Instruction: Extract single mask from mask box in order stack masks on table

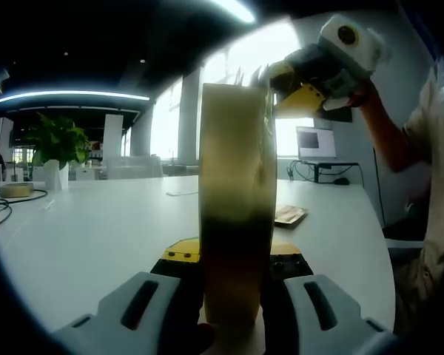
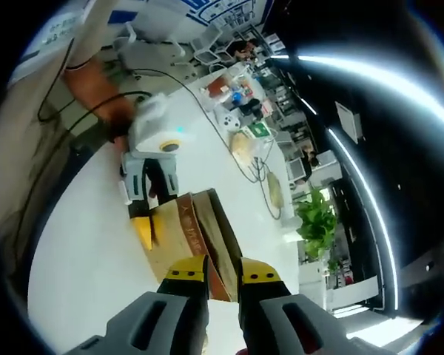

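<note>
**White tabletop bare of masks, box held up between both tongs**

White and broad, the tabletop (image 1: 96,229) carries no stack of masks that can be seen; near its far side lie a small flat brown packet (image 1: 290,215) and, further off, a potted green plant (image 1: 57,140) and a roll of tape (image 1: 15,190).

Next in size is the tan cardboard mask box (image 1: 235,207), standing on edge and raised off the tabletop. In the left gripper view the left tongs (image 1: 233,296) are closed on its lower edge, grey fingers on either side. The right gripper view shows the same box (image 2: 196,237) from above, with the left tongs (image 2: 149,194) gripping its far end.

The right tongs (image 2: 223,275) are nearly closed at the box's near edge, yellow tips almost together; whether they pinch a mask or the cardboard itself cannot be told. From the left gripper view they (image 1: 292,92) sit at the box's top corner.

By these pictures, extraction looks barely begun: no mask is clearly free, and all stacking remains.
</note>
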Demonstrator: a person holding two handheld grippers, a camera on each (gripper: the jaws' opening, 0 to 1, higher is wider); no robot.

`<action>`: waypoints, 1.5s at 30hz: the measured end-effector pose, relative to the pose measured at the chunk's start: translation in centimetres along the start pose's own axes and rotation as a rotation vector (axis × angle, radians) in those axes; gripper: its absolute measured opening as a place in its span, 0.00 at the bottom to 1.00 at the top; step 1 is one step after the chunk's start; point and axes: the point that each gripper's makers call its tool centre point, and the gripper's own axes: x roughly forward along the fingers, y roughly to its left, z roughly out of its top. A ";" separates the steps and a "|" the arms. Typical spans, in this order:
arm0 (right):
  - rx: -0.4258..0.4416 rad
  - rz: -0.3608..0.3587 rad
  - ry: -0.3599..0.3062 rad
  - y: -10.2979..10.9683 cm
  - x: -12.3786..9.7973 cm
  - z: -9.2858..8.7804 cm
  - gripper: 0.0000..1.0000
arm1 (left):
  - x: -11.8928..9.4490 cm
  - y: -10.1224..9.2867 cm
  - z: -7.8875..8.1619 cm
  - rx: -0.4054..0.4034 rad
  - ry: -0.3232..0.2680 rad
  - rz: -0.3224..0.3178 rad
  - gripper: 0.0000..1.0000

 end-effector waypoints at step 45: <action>0.015 0.113 0.041 1.1 0.6 -0.4 0.03 | 0.0 0.0 0.0 0.000 0.000 -0.002 0.19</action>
